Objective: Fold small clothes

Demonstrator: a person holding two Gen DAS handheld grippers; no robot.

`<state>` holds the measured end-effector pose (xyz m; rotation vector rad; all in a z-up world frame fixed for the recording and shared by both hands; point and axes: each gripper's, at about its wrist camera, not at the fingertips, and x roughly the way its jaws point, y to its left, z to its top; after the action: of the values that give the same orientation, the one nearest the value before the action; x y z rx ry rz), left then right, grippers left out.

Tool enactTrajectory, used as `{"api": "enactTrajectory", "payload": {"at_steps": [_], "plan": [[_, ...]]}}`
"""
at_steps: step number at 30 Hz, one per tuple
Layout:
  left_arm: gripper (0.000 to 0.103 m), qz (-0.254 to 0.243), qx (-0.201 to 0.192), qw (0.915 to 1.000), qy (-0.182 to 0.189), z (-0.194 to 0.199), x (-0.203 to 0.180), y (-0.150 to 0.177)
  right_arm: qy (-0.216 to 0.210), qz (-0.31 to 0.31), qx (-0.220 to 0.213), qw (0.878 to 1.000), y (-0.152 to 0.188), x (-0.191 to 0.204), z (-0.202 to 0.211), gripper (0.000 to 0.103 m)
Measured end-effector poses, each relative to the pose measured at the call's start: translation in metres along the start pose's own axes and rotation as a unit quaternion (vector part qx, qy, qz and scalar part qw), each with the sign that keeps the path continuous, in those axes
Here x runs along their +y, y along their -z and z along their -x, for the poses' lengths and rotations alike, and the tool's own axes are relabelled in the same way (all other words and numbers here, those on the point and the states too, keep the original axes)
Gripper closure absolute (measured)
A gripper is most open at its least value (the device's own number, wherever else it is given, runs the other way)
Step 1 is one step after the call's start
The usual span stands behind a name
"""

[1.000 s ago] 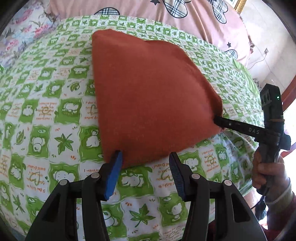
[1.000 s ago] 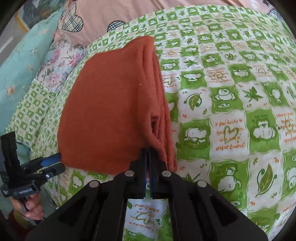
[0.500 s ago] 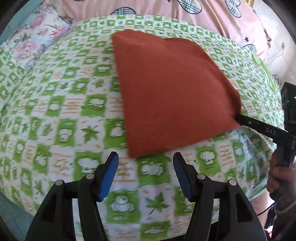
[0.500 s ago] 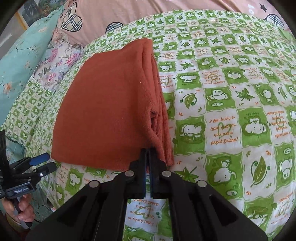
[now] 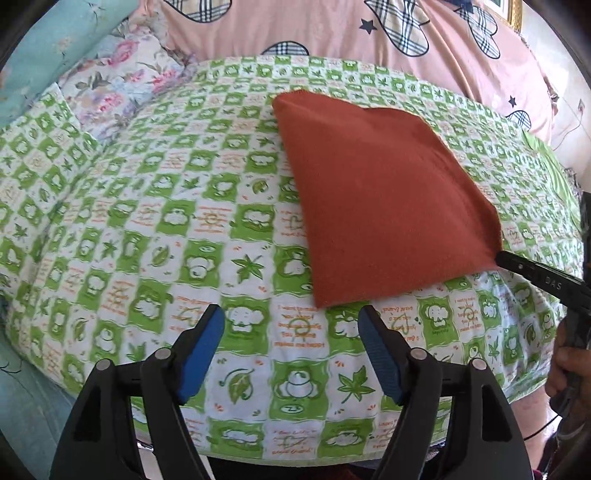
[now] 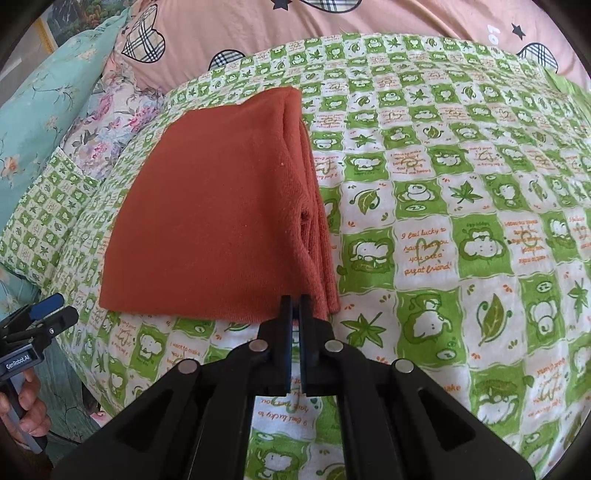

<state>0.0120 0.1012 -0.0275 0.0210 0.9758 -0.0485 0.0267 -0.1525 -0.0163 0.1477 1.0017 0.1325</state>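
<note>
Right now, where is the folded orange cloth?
The orange cloth lies on the green checked sheet, its near corner pinched by the right gripper, left of centre.

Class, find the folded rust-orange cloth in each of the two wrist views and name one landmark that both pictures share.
Left wrist view: the rust-orange cloth lies right of centre on the green checked sheet, beyond the open left gripper.
Right wrist view: it lies left of centre, its near corner pinched by the right gripper.
Shared landmark: the pink pillow with plaid hearts, behind the cloth.

L gripper [image 5: 291, 336] agape, R gripper [image 6: 295, 301] apparently clamped
</note>
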Motion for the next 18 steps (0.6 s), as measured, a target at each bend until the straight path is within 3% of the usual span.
{"api": "enactTrajectory", "payload": {"at_steps": [8, 9, 11, 12, 13, 18], "plan": [[0.023, -0.003, -0.006, 1.0, -0.005, 0.001, 0.001, -0.002, -0.017, -0.007, -0.014, 1.0, -0.002, 0.005, 0.016, 0.097], [0.022, -0.001, -0.005, 1.0, 0.0, 0.0, 0.001, -0.004, -0.021, -0.008, -0.017, 1.0, -0.005, 0.006, 0.017, 0.092], [0.022, 0.003, -0.004, 0.9999, 0.015, -0.003, 0.002, -0.01, -0.03, -0.011, -0.022, 0.999, -0.012, 0.007, 0.018, 0.068], [0.022, 0.007, -0.003, 0.9997, 0.023, -0.006, 0.003, -0.015, -0.031, -0.011, -0.025, 0.999, -0.016, 0.008, 0.018, 0.046], [0.022, 0.012, -0.002, 0.9995, 0.03, -0.009, 0.005, -0.021, -0.03, -0.009, -0.031, 0.999, -0.02, 0.009, 0.018, 0.042], [0.022, 0.031, -0.002, 0.9985, 0.045, -0.033, 0.013, -0.059, -0.029, 0.004, -0.042, 0.999, -0.056, 0.011, 0.002, 0.042]]}}
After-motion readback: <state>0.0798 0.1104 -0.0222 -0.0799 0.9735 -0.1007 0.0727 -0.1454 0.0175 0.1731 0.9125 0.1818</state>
